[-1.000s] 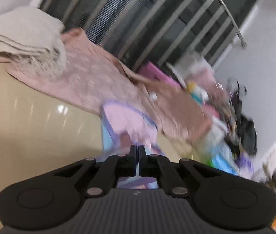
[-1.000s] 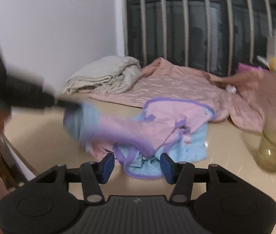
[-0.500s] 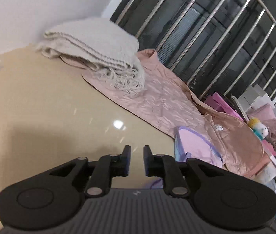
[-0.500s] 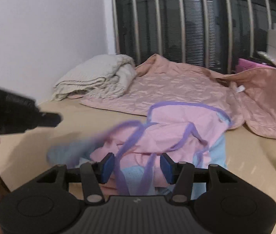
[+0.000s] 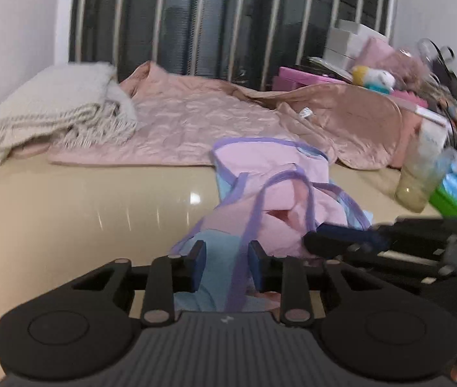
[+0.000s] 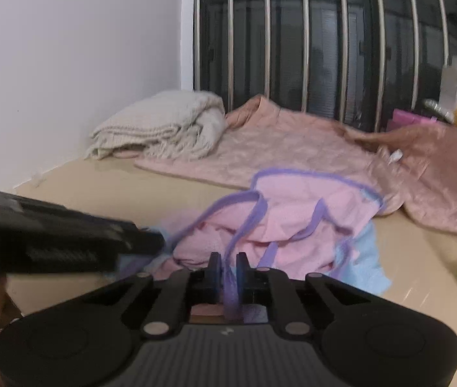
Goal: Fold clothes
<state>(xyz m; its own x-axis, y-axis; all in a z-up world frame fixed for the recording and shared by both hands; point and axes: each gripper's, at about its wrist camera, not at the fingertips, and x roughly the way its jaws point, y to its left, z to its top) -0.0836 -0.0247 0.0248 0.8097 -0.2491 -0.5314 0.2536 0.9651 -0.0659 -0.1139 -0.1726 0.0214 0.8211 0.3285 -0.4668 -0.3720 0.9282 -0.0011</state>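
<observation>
Pinching purple trim of the garment (image 6: pixel 296 213), right gripper (image 6: pixel 227 259) seems closed; left gripper (image 5: pixel 227 254) gapes wide, straddling it.

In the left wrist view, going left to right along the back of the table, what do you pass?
Folded cream blanket → pink quilted cover → pink box → yellow and white plush toy → clear plastic cup.
</observation>
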